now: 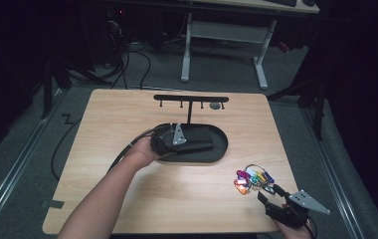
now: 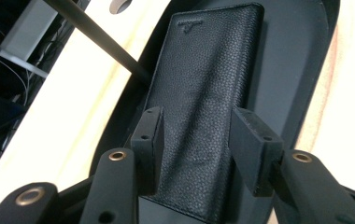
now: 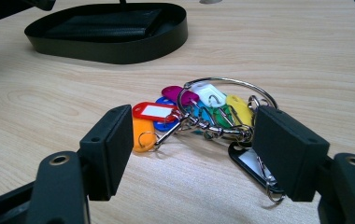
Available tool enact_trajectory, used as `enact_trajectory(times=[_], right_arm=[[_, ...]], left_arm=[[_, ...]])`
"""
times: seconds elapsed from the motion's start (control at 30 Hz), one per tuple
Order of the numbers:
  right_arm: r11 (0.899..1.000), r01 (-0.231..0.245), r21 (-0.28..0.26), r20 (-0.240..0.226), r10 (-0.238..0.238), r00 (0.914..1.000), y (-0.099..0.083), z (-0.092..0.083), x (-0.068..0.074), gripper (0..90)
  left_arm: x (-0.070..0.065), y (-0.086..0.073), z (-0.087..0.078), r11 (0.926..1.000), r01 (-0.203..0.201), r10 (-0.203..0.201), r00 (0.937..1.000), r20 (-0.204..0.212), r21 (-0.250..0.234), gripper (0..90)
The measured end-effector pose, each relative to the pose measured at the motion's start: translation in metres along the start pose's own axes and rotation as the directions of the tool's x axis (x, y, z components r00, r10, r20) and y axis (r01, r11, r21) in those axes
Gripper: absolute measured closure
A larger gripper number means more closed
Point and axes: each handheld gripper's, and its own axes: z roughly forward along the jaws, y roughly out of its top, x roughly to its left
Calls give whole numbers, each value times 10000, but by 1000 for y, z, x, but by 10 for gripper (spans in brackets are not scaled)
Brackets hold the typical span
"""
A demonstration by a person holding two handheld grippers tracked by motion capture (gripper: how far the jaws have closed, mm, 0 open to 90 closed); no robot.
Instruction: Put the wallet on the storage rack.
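In the high view, the left gripper (image 1: 189, 139) reaches over the black oval tray (image 1: 221, 149) at the middle of the wooden table (image 1: 127, 119), above the black leather wallet (image 1: 199, 137) lying inside it. A black T-shaped rack (image 1: 191, 98) rises from the tray's far rim, its bar spanning the space behind. The right gripper (image 1: 267, 195) sits by the table's near right corner, just short of the bunch of coloured key tags (image 1: 251, 180). Bare wood lies broad to the left of the tray and between tray and tags; the tags leave less room toward the right edge.

In the left gripper view, the wallet (image 2: 208, 93) runs lengthwise between the 2 jaws, which stand apart at either long edge with a slim gap each side, not pressing it. Tray floor (image 2: 287, 70) shows beside the wallet's right edge, and the rack's post (image 2: 96, 35) crosses at upper left.

In the right gripper view, the jaws stand wide, nothing clamped; the key tags (image 3: 199, 112) lie on the table just ahead, their ring near the right jaw. The tray (image 3: 119, 46) sits well apart behind them, with open wood between.
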Motion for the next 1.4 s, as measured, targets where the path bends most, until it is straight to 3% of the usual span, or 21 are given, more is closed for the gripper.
enact_trajectory(times=[0.4,0.6,0.73,0.93,1.1,1.13,1.4], right_arm=[[10000,47,42,-72,-47,10000,1,2,1,298],[10000,71,69,-61,-71,10000,1,4,1,298],[9999,65,103,-94,-64,9999,1,5,2,299],[9999,105,94,-103,-104,9999,1,5,3,300],[9998,165,115,-140,-164,9998,2,6,4,302],[9998,171,125,-149,-169,9997,2,7,5,303],[9996,241,154,-199,-238,9995,3,8,5,303]], left_arm=[[-7,-10,0,9995,301,-301,9995,43,114,507],[-12,-14,-5,9987,484,-485,9988,0,-186,494],[-18,-24,-13,9958,830,-833,9965,-50,-386,489],[-26,-39,-24,9875,1432,-1449,9892,-209,-660,485],[-35,-61,-38,9753,2049,-2080,9777,-299,-829,483],[-35,-61,-38,9753,2049,-2080,9777,-299,-829,483],[-49,-91,-59,9509,2841,-2885,9573,-198,-1227,472]])
